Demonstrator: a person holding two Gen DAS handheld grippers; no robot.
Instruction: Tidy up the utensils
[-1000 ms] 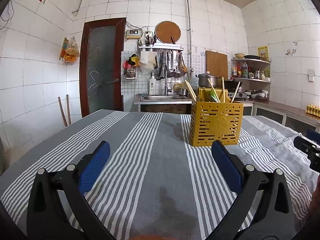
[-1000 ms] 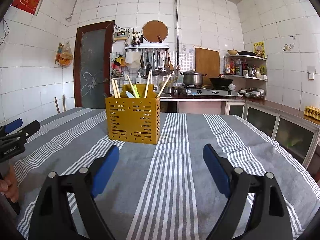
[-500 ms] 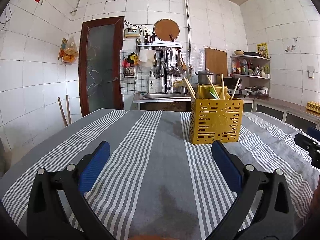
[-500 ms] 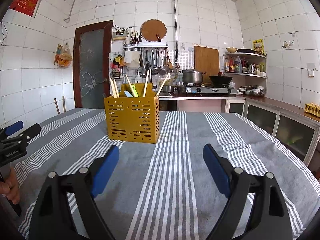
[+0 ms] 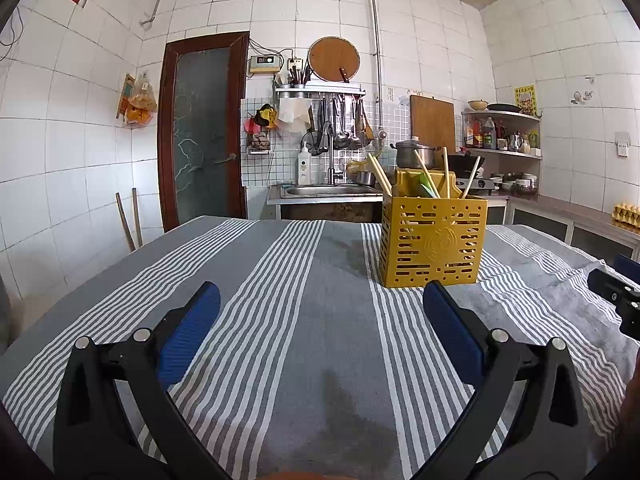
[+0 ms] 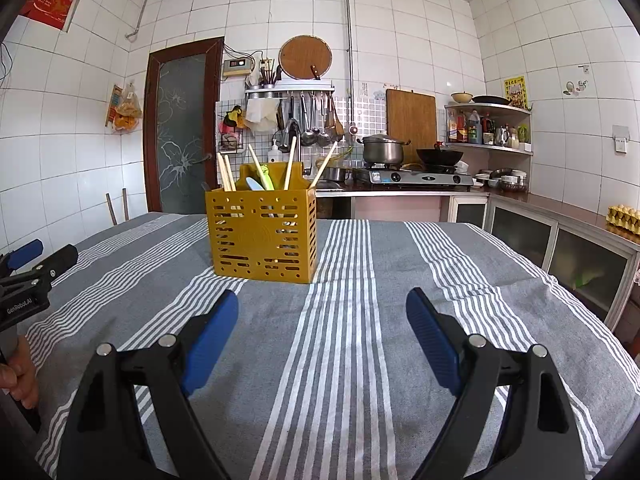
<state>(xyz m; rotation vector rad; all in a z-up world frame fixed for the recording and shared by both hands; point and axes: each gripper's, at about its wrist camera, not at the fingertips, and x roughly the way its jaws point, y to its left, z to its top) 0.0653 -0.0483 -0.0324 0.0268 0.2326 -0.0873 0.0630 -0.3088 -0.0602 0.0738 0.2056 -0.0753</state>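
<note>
In the left wrist view, the left gripper (image 5: 320,312) is held spread wide and empty above the striped tablecloth (image 5: 280,320), the yellow utensil holder (image 5: 432,240) standing ahead to its right with chopsticks (image 5: 379,174) inside. In the right wrist view, the right gripper (image 6: 322,312) is likewise parted with nothing between its pads, and the holder is seen ahead to its left.

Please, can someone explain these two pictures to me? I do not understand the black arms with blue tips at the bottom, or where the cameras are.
There is no robot here. A person holds a hand tool with a two-finger claw in each hand, and a wide-angle camera on each tool looks forward along its fingers. One picture comes from the left claw, the other from the right claw. Both are open and hold nothing. They hover over a table with a grey striped tablecloth. On it stands a yellow perforated utensil holder with chopsticks sticking out. At the left edge of the right view, a hand grips the other tool.
</note>
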